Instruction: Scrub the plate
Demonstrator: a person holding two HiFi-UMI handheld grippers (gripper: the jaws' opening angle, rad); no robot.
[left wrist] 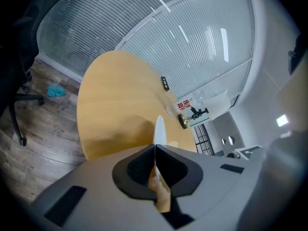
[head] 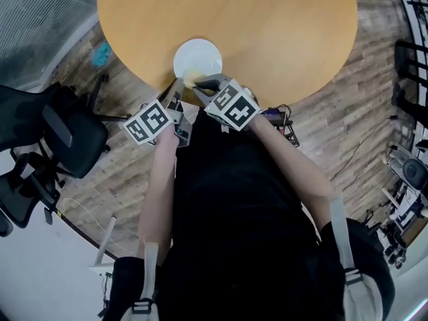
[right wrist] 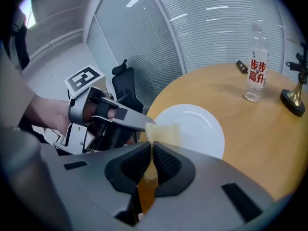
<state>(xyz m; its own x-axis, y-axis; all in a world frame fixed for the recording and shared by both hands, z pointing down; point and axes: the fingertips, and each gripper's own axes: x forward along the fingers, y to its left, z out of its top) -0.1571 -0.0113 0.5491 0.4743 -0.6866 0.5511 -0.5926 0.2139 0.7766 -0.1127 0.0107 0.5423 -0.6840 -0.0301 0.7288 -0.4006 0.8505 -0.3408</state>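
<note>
Plate gripped at the rim, sponge on it.
The white plate (head: 200,55) sits at the near edge of the round counter (head: 287,39). The left tool (left wrist: 155,152) is closed on its near rim, pads pinching the thin edge. The right tool (right wrist: 150,150) is clamped on a yellow sponge (right wrist: 164,131), which rests on the plate's near side, just beside the left tool's tip. A bottle (right wrist: 256,76) stands well apart across the counter; a black chair (head: 47,139) is off to the left.
</note>
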